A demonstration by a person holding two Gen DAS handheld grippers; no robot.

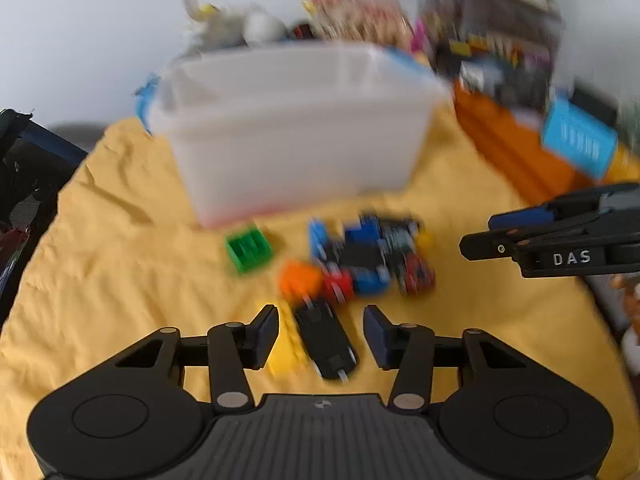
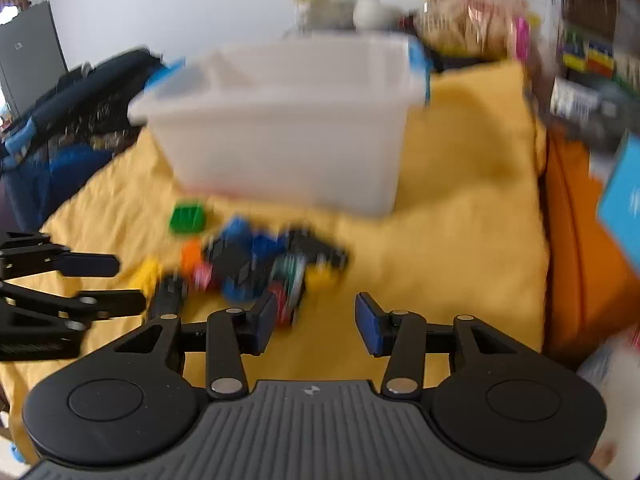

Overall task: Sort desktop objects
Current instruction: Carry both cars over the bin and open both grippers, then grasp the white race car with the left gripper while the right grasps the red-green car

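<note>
Now the left gripper (image 1: 321, 330) is hanging wide open around a small black rectangular block (image 1: 326, 338) near the yellow cloth's (image 1: 120, 272) front edge; the right gripper (image 2: 316, 322), also spread wide, is hovering empty beside the jumbled toy pile (image 2: 260, 264). Closing carelessly risks dragging neighbouring pieces, well short of the translucent white plastic bin (image 1: 292, 128).

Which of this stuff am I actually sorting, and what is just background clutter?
For the job:
- green block
- orange block
- black piece between the left gripper jaws
- blue toy pile
- white bin

Lying about:
- snack bags
- blue box
- dark bag
- orange cloth
</note>
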